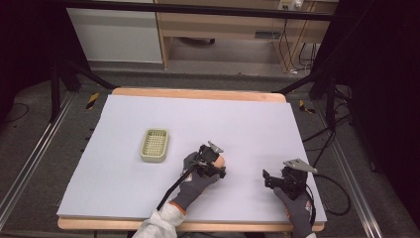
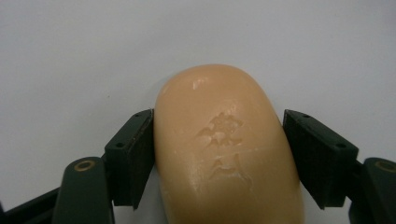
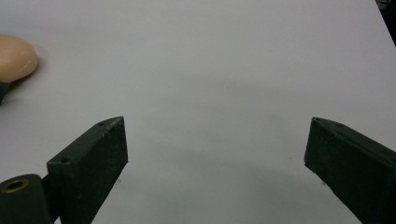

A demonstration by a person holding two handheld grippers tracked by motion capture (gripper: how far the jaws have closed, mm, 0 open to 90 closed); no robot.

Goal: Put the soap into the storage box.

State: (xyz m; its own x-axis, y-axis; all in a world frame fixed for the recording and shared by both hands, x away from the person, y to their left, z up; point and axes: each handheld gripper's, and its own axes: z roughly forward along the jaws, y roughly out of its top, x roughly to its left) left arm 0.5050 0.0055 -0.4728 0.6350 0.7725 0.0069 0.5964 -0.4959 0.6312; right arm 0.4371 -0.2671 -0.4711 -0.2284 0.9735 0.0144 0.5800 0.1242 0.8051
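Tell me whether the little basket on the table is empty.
Empty, as far as it shows: the basket sits upright with bare mesh inside; the soap is between the left gripper's jaws.

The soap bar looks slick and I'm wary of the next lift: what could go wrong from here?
The soap bar is rounded and glossy; the left gripper has its jaws at its curved sides, so it might squirt out when squeezed. The soap dish lies apart to the left, so a carry could drop it.

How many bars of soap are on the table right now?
1. The soap bar sits between the jaws of the left hand-held gripper, right of the soap tray. None visible elsewhere.
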